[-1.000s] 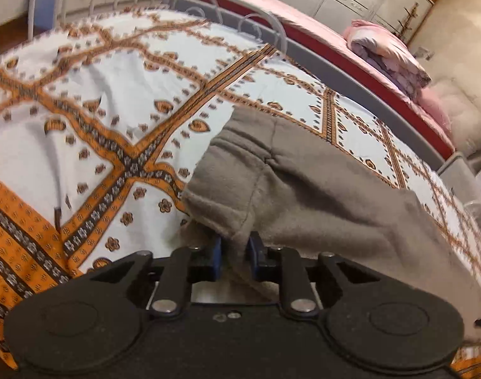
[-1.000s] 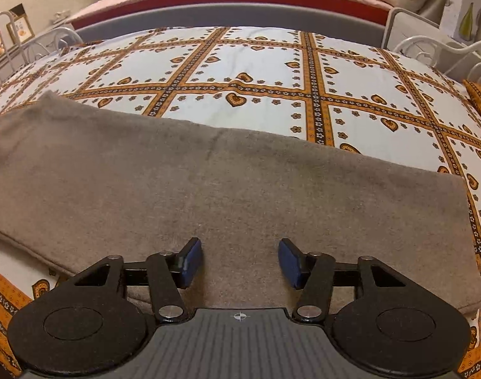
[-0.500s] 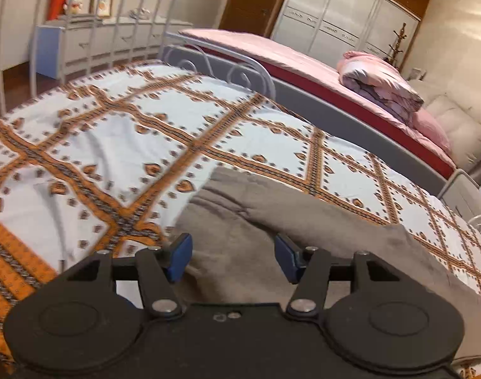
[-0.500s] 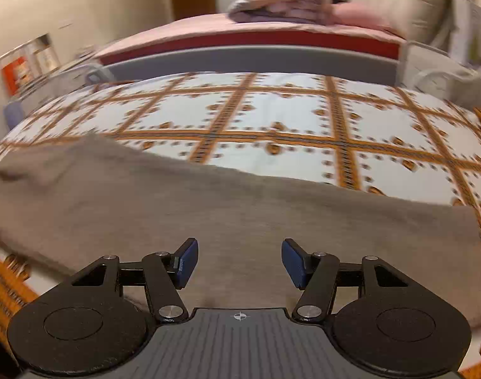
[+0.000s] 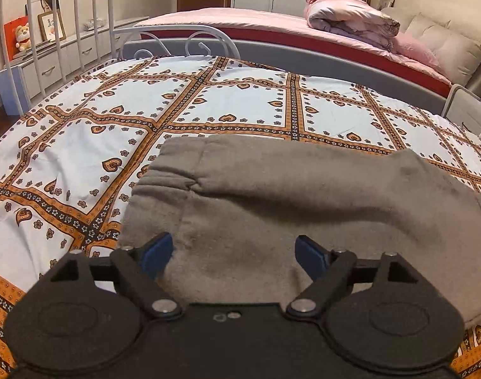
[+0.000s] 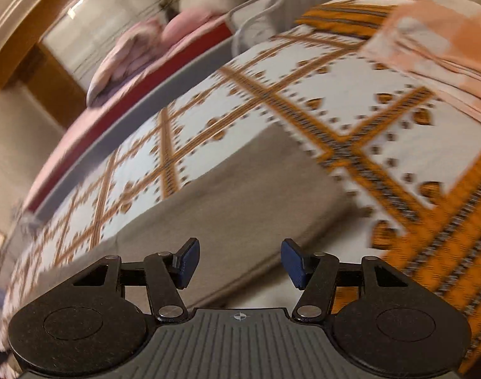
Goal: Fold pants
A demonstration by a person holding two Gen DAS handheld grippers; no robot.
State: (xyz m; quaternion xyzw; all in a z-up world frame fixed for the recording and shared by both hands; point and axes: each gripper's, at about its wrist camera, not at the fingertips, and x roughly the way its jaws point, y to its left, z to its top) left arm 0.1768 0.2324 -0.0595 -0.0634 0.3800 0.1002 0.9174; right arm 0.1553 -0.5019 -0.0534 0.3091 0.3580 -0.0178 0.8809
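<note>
Grey-brown fleece pants [image 5: 287, 195] lie folded lengthwise on the patterned bed cover [image 5: 145, 120]. Their waistband end shows in the left wrist view, its upper layer puckered at the corner. My left gripper [image 5: 234, 254] hovers over that end, its jaws opening wide, the blue pads clear of the cloth. In the blurred, tilted right wrist view the leg end of the pants [image 6: 240, 195] runs across the cover [image 6: 303, 120]. My right gripper [image 6: 238, 260] is open above the hem end, nothing between its pads.
A white metal bed frame [image 5: 51, 31] rises at the far left and along the far side. A second bed with pink bedding [image 5: 303, 22] stands beyond. An orange-and-white folded cloth [image 6: 429, 47] lies on the cover at the upper right.
My left gripper let go of the waistband corner, opened wide and drew back. My right gripper stayed open, swung along the pants toward the hem end and rolled, tilting its view.
</note>
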